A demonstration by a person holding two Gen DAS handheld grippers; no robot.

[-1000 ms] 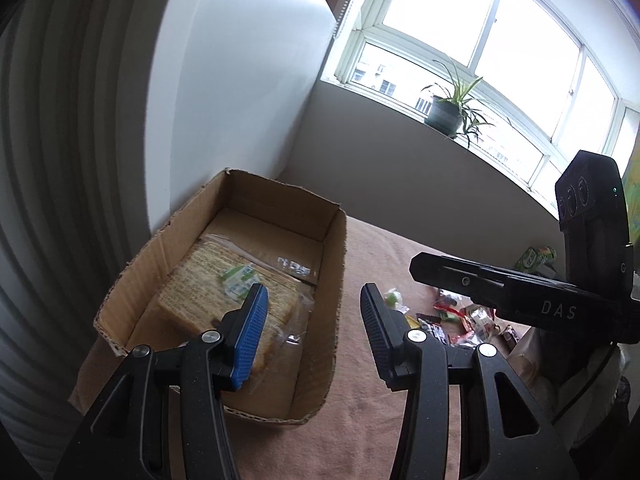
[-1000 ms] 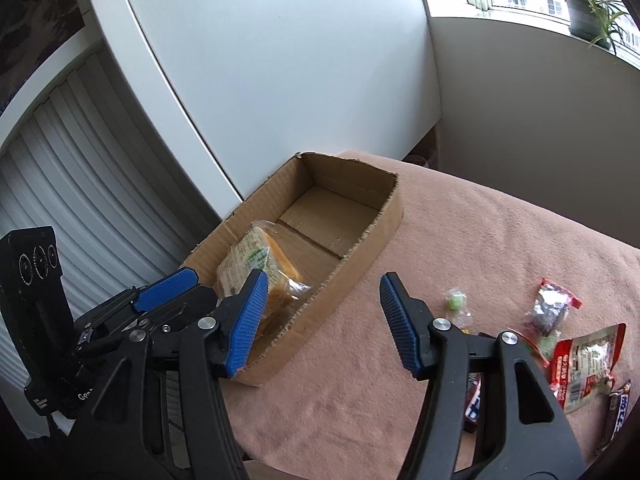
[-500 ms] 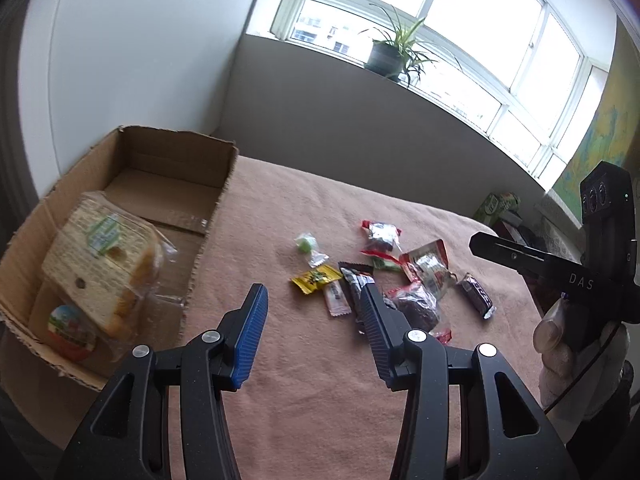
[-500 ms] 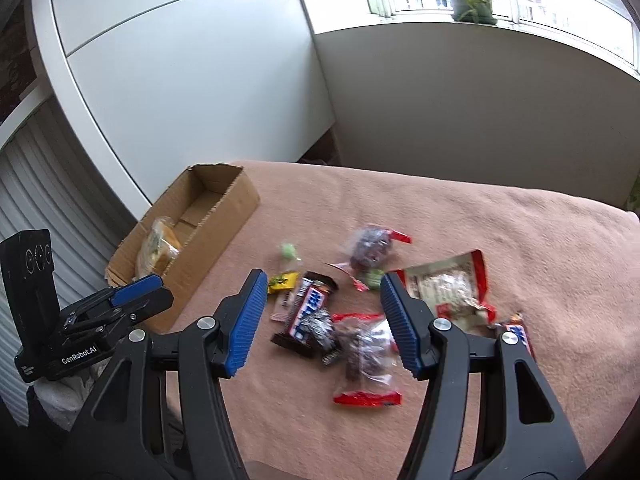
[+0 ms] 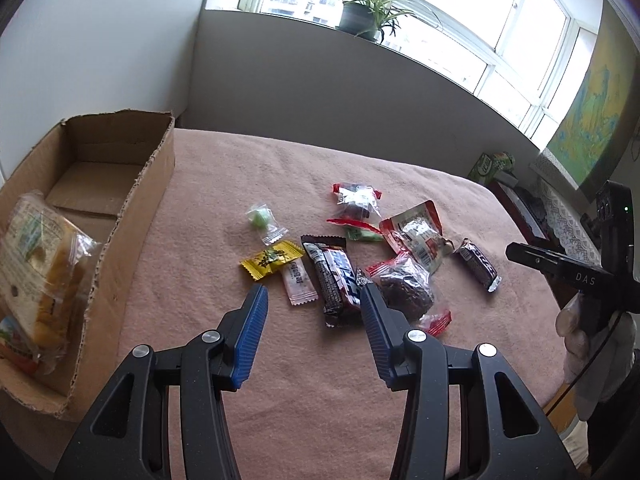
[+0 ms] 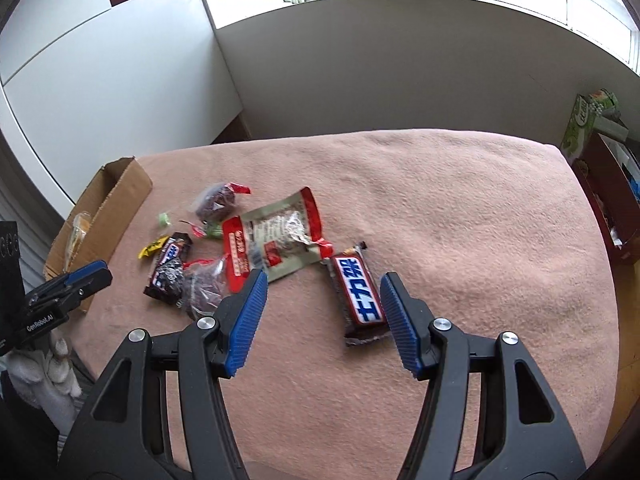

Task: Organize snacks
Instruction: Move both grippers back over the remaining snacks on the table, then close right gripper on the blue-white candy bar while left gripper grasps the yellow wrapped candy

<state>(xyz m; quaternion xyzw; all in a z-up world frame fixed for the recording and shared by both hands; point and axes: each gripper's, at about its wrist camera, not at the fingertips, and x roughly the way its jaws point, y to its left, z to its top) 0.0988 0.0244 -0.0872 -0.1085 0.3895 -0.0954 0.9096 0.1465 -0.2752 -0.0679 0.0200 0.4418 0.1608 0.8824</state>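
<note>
Hovering right gripper (image 6: 323,305), jaws apart, chocolate bar (image 6: 357,295) between them

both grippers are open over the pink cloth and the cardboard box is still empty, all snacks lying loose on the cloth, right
Not quite. Both the left gripper and the right gripper are open over the pink cloth, but the cardboard box is not empty: the left wrist view shows a clear bag of crackers lying inside it. The other snacks, such as the chocolate bar, lie loose on the cloth.
</note>
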